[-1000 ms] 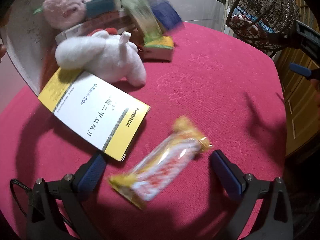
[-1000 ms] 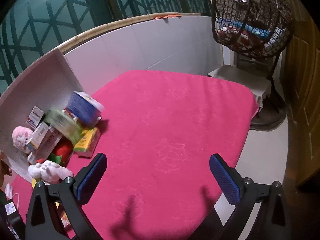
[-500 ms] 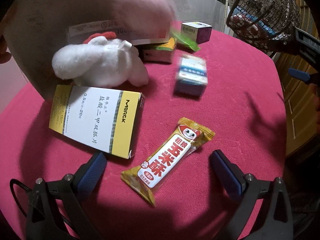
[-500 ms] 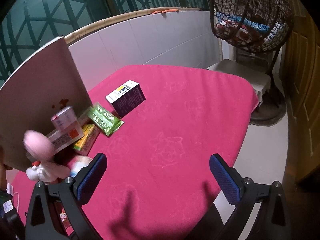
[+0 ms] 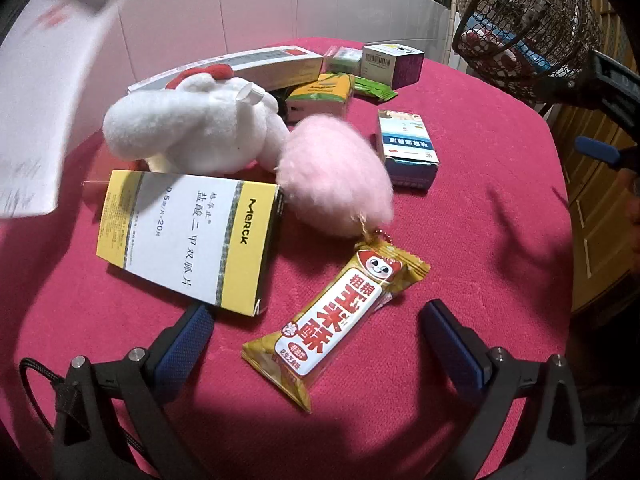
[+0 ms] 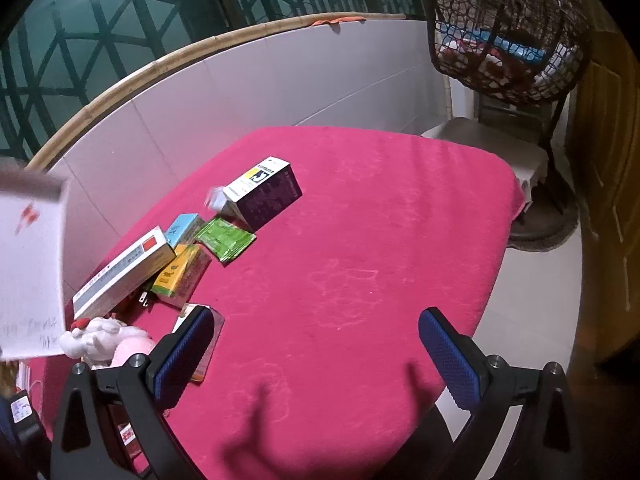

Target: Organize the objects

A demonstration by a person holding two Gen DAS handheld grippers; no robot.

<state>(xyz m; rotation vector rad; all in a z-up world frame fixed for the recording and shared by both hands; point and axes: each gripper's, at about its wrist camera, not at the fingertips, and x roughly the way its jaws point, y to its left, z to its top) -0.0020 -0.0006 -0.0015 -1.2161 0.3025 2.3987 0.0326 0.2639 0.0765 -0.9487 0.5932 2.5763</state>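
Objects lie scattered on the pink table cloth (image 5: 480,184). A yellow snack bar (image 5: 340,316) lies between my open left gripper's (image 5: 320,344) fingertips. A white and yellow Merck box (image 5: 188,236) lies at left, with a white plush (image 5: 192,128) and a pink pom-pom (image 5: 336,176) behind. A blue and white box (image 5: 406,146), a yellow box (image 5: 320,94), green sachets (image 5: 372,88) and a purple box (image 5: 394,64) lie farther back. My right gripper (image 6: 316,352) is open and empty above the cloth (image 6: 360,264), right of the pile; the purple box (image 6: 264,192) shows there.
A white tray or board (image 5: 44,112) is held tilted and blurred at the left, also in the right wrist view (image 6: 28,272). A long white box (image 5: 240,66) lies at the back. A wire basket chair (image 6: 504,28) stands beyond the table's right edge. A white wall borders the far side.
The white tray has lifted away to the left. The objects tipped out of it have spread and settled on the cloth; the pink pom-pom landed beside the Merck box. Neither gripper has moved.
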